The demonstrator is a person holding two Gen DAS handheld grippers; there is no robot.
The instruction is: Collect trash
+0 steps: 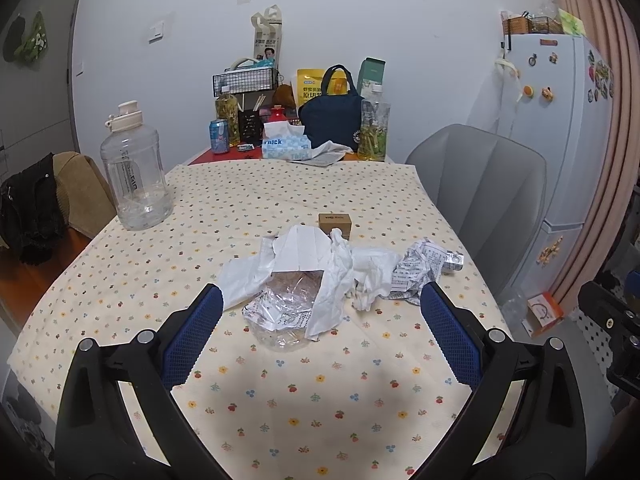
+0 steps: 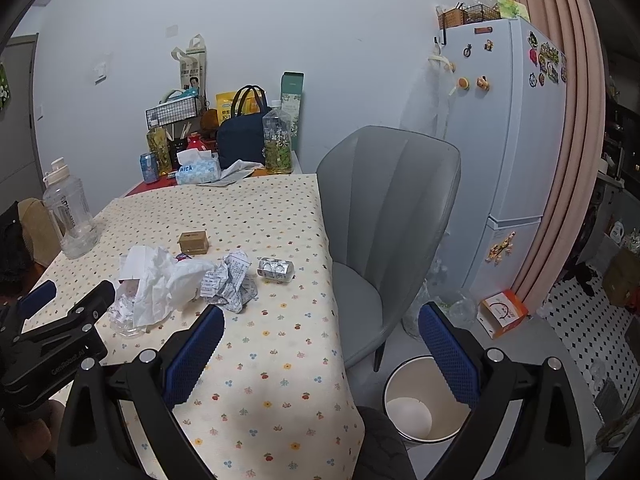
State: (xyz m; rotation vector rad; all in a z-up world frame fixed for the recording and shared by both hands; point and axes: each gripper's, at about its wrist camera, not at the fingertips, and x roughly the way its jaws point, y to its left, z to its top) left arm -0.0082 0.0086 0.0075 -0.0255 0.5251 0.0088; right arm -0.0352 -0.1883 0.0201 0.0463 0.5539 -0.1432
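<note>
A pile of trash lies mid-table: crumpled white tissue [image 1: 320, 264] [image 2: 160, 280], crushed clear plastic [image 1: 288, 312] [image 2: 124, 312], a crumpled printed leaflet [image 1: 416, 272] [image 2: 230, 284], a silver blister pack [image 1: 454, 262] [image 2: 275, 269] and a small brown box [image 1: 335, 225] [image 2: 193, 241]. My left gripper [image 1: 322, 308] is open, just short of the plastic and tissue. My right gripper [image 2: 320, 332] is open and empty over the table's right edge. A white bin [image 2: 424, 400] stands on the floor below it, empty.
A big clear water jug [image 1: 134, 168] [image 2: 70, 212] stands at the table's left. Bottles, a can, a tissue box [image 1: 286, 146] and a navy bag [image 1: 332, 116] crowd the far end. A grey chair [image 2: 384, 220] is at the right, a fridge [image 2: 508, 160] behind it.
</note>
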